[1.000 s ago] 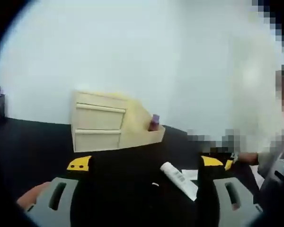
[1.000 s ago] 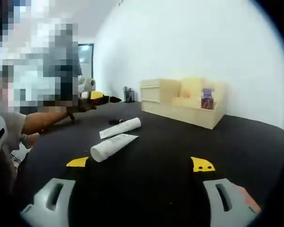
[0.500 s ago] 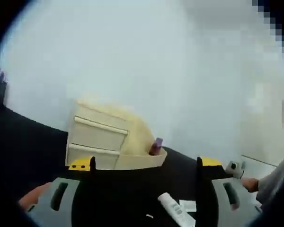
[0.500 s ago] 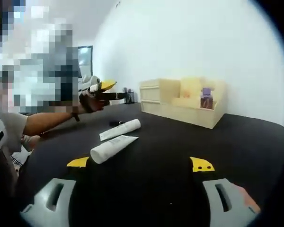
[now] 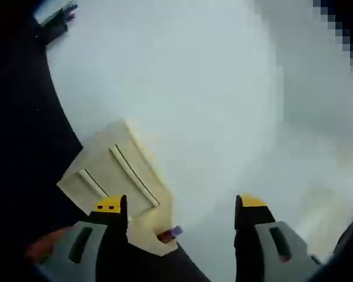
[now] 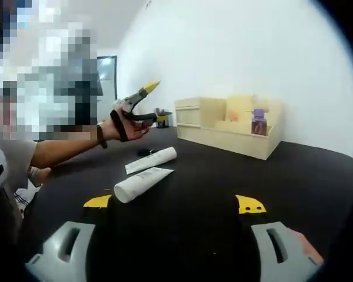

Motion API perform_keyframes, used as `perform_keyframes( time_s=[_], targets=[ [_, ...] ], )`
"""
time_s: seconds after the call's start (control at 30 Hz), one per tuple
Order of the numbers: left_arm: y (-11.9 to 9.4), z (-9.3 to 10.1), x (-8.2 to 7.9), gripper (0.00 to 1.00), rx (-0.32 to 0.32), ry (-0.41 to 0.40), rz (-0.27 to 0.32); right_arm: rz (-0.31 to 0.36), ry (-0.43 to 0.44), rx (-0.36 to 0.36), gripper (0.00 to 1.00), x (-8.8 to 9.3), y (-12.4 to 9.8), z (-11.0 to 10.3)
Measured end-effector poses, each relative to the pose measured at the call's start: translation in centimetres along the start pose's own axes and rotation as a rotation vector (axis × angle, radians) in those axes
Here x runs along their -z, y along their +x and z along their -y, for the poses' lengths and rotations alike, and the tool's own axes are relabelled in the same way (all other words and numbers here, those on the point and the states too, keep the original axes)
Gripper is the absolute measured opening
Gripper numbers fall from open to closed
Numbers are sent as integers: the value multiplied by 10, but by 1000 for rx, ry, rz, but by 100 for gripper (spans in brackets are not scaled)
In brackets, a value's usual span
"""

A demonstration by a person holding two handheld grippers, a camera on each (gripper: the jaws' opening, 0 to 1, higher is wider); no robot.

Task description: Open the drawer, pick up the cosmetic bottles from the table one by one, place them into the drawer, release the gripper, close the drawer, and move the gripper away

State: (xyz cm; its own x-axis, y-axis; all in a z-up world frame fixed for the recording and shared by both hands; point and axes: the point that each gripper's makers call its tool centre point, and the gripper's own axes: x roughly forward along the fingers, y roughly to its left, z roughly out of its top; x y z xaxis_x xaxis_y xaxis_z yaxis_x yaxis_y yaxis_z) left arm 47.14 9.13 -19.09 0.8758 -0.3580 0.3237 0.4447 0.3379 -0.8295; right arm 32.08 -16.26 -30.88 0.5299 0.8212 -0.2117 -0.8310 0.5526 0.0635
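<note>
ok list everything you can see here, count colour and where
drawer unit: one, pale wood, far side of the table by the white wall, drawers shut
purple bottle: one, standing in the unit's open side tray
tubes: two, white, lying mid-table, side by side
table: one, black top
pen pot: one, dark, left of the unit
left gripper: yellow-tipped, held up in a hand, open
right gripper: grey with yellow tips, low over the table, open
</note>
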Motion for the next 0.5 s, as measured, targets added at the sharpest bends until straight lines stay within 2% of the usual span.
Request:
perform_keyframes(
  time_s=[0.07,0.17,0.23,0.3,0.33,0.4,0.43,0.47,0.5],
  targets=[
    [2,1,4,67,16,-14,-2,0,0,0,75,0,0,-1],
    [2,-3,6,65,-6,-53,16,0,0,-2,75,0,0,-2],
    [3,-8,4,60,-21,-128,37,0,0,-4,75,1,0,-2],
    [5,-10,0,53,3,-232,62,1,1,-6,75,1,-1,-4],
    [5,-15,-2,52,-19,-276,82,2,2,-6,75,0,-1,-4],
    [7,-30,-3,49,-70,-289,94,3,2,-6,75,0,-1,-5],
    [10,-31,-7,46,-56,-287,93,3,2,-7,75,1,-1,-5],
    [9,-44,-6,37,-118,-268,89,3,1,-7,75,1,-1,-6],
    [12,-51,-9,32,-135,-276,94,2,0,-8,75,1,-1,-6]
  ],
)
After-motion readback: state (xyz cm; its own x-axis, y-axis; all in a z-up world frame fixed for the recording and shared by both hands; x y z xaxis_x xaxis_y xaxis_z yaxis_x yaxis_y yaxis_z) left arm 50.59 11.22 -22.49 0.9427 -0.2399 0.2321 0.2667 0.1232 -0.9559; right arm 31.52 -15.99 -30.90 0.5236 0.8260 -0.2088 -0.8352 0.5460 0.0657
